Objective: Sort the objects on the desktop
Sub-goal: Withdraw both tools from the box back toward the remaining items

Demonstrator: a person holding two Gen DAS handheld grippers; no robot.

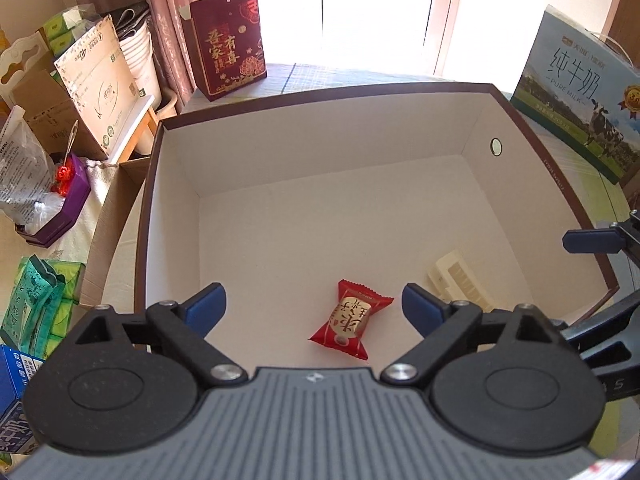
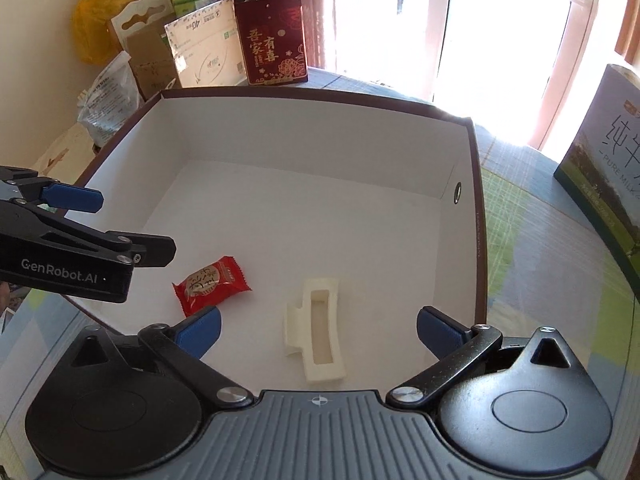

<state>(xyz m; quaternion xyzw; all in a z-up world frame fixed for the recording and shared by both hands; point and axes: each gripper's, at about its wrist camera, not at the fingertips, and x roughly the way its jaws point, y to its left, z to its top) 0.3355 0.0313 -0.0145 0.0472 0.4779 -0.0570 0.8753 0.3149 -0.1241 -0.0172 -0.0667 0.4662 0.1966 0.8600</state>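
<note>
1. Box [image 1: 536, 136] of white card with a dark brown rim, open at the top, fills the middle of both wrist views; its pale floor is lit evenly and one side wall carries a small round metal stud [image 1: 496, 146].
2. Red sweet wrapper [image 1: 352, 320] with gold lettering lies flat on the box floor near the front wall; cream hair clip [image 2: 316, 340] lies just beside it on the same floor, the two apart and not touching.
3. Left tongs [image 1: 314, 312] hang above the wrapper with blue pads [image 1: 208, 306] spread wide; nothing is gripped, the wrapper resting on the floor below the gap.
4. Right tongs [image 2: 318, 334] hang above the hair clip, pads likewise wide apart and empty; the clip lies loose on the floor beneath them.
5. Table surface around the box bears a cloth [image 2: 540, 248] checked in blue, green and white.
6. Maroon gift bag [image 1: 228, 42] with gold characters stands behind the box; milk carton pack [image 1: 580, 96] with a cow picture stands to the right.
7. Cardboard cartons [image 1: 96, 84], plastic bags and green packets crowd the left side; pink curtains [image 1: 168, 8] hang at a bright window [image 1: 376, 4] at the back.
</note>
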